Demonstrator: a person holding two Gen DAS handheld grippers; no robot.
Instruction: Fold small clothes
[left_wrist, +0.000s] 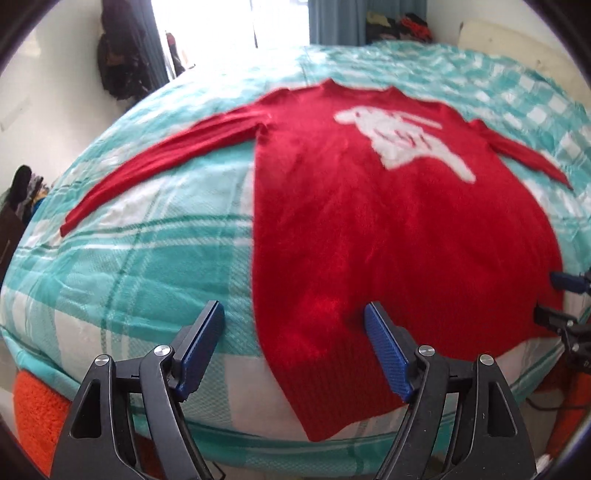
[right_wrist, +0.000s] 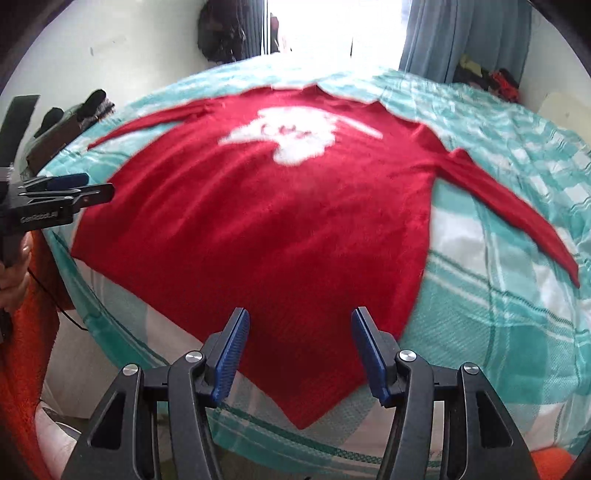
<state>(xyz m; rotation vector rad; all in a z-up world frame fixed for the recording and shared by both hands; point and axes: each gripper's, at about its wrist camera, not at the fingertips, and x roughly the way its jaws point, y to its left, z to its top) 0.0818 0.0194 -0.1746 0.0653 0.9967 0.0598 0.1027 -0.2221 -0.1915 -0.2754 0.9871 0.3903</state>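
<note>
A red long-sleeved sweater (left_wrist: 369, 221) with a white figure on its chest lies flat, front up, on the bed, sleeves spread to both sides. My left gripper (left_wrist: 293, 308) hangs open above its near left hem; the sweater's left edge runs between the blue pads, which do not touch it. My right gripper (right_wrist: 301, 314) is open too, just above the near right hem of the sweater (right_wrist: 277, 221), with nothing pinched. Each gripper shows in the other's view: the right gripper (left_wrist: 545, 295) at the sweater's right edge, the left gripper (right_wrist: 99, 185) at its left edge.
A teal and white checked bedcover (left_wrist: 147, 258) spreads well beyond the sweater. Orange fabric (left_wrist: 33, 417) lies below the bed's near edge. Dark clothes (left_wrist: 122, 62) hang on the far wall beside a bright window. A clothes pile (right_wrist: 487, 81) sits at the back right.
</note>
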